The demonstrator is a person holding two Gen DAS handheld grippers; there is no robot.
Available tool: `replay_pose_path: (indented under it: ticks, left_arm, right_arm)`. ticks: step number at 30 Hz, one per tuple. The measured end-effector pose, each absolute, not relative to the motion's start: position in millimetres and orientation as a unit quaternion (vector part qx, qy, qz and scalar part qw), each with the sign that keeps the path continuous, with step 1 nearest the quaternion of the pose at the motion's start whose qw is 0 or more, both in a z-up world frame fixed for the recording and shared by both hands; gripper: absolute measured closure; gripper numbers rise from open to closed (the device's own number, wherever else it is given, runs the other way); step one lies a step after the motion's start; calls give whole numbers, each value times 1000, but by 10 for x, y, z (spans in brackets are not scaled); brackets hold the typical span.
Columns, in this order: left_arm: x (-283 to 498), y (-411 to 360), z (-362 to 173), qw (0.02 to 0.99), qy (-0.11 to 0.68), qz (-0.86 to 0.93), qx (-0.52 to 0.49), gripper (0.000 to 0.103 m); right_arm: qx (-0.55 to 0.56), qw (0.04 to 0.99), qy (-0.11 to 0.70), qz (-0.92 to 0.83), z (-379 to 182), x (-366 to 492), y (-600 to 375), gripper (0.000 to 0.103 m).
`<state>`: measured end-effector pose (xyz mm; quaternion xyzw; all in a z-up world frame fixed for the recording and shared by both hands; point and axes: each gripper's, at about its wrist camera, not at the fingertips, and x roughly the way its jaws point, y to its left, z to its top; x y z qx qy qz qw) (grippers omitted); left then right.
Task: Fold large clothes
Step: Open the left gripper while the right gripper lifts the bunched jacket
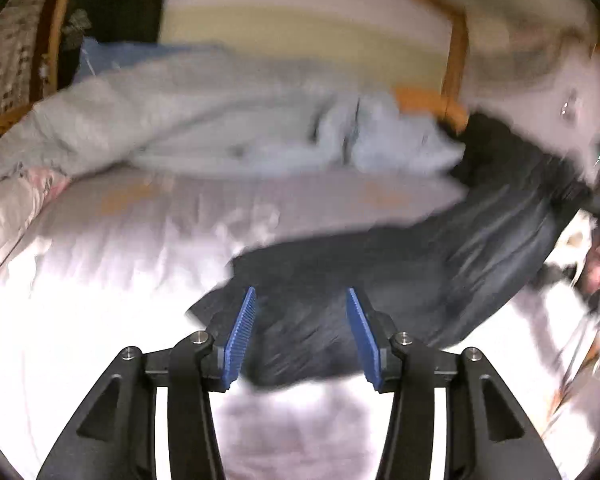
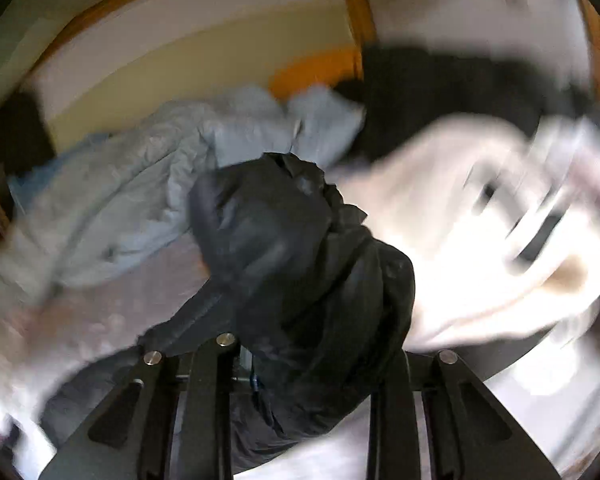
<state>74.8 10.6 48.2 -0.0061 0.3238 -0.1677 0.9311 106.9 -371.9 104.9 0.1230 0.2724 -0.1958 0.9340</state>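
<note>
Black garment (image 2: 300, 264): bunching, draping across bed (image 1: 100, 340).
Right gripper (image 2: 304, 360): clenching black fabric wad.
Left gripper (image 1: 302, 336): released, hovering empty over hem.
Risk: sagging, twisting unevenly from one-sided lifting.
Neighbours: snagging grey bedding (image 1: 204, 128) toward headboard edge.

Ahead of your left gripper (image 1: 301, 312) the pale bedsheet (image 1: 100, 280) lay bare to the left. The black garment (image 1: 420, 272) blocked the right, the grey quilt (image 1: 204, 132) barred the far side, and black fabric smothered your right gripper (image 2: 300, 320).

One black jacket (image 1: 440, 264), one grey garment (image 1: 204, 128).
</note>
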Motion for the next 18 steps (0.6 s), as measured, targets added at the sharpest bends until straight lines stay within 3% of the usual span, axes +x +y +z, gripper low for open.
replay_pose_path:
  ticks: [2, 4, 10, 16, 18]
  left_arm:
    - [790, 188, 419, 941, 318, -114, 0, 64]
    - [802, 338, 491, 944, 309, -109, -26, 64]
    - [664, 612, 747, 966, 242, -81, -39, 62]
    - [761, 686, 709, 964, 259, -66, -12, 62]
    - [786, 771, 714, 959, 269, -76, -44, 62]
  right_arm:
    - [34, 944, 255, -206, 1215, 955, -3423, 73]
    - [-16, 948, 242, -204, 1297, 897, -3095, 72]
    - [-49, 968, 208, -133, 1416, 894, -2225, 65]
    - [-31, 972, 232, -9, 1108, 1104, -1444, 60]
    - [-41, 972, 229, 15, 970, 1121, -1233, 51]
